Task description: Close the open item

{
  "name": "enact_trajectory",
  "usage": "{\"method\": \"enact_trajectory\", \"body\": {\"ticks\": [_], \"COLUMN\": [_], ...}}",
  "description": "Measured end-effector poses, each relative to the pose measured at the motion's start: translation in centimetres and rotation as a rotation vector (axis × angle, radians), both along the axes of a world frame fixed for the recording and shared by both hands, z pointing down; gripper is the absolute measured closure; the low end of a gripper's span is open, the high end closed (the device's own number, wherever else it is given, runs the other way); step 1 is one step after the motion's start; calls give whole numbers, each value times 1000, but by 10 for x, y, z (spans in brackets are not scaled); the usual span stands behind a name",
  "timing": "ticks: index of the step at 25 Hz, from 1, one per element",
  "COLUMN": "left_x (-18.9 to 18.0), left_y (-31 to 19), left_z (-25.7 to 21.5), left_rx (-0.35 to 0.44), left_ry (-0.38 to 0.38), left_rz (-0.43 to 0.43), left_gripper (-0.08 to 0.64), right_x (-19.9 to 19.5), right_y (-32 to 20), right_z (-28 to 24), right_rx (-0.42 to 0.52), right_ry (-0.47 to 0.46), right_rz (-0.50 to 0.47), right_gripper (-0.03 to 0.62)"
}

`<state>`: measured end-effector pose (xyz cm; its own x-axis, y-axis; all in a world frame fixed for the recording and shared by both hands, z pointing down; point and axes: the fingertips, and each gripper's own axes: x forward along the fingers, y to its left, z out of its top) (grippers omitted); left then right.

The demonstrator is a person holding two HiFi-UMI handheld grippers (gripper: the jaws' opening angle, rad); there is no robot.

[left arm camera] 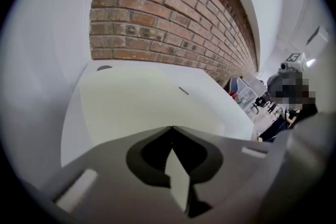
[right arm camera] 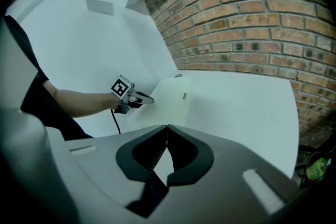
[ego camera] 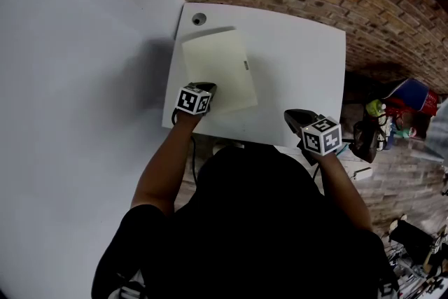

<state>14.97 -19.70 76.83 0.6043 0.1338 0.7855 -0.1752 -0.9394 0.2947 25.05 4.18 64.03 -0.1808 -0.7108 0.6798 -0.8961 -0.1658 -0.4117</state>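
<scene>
My left gripper (left arm camera: 170, 128) has its jaws pressed together, tips at the near left corner of the cream folder (ego camera: 218, 70), which lies flat on the white table (ego camera: 301, 66). My right gripper (right arm camera: 167, 127), jaws together on nothing, hovers at the table's front edge

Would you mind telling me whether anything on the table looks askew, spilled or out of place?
Only the cream folder stands out: it lies flat but turned at a slant to the edges of the white table, with its near corner by the left claw. Nothing looks spilled or damaged.
</scene>
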Motion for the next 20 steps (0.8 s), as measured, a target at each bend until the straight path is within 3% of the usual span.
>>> {"method": "enact_trajectory", "body": {"ticks": [5,12,20], "left_x": [-1,-18,-48], "left_y": [-1,-16,-24], "left_z": [-19,-46,-74], "left_rx": [8,87,142], "left_ry": [61,131,177], "left_rz": [-9,-71,-85], "left_gripper": [557,557,557], "right_x": [-2,-8,5], "right_y": [-4,-15,-32], "right_z": [-6,-14,-42], "right_rx": [15,32,126], "right_ry": [10,38,140], "right_rz": [-13,-52,0], "right_gripper": [591,591,592]}}
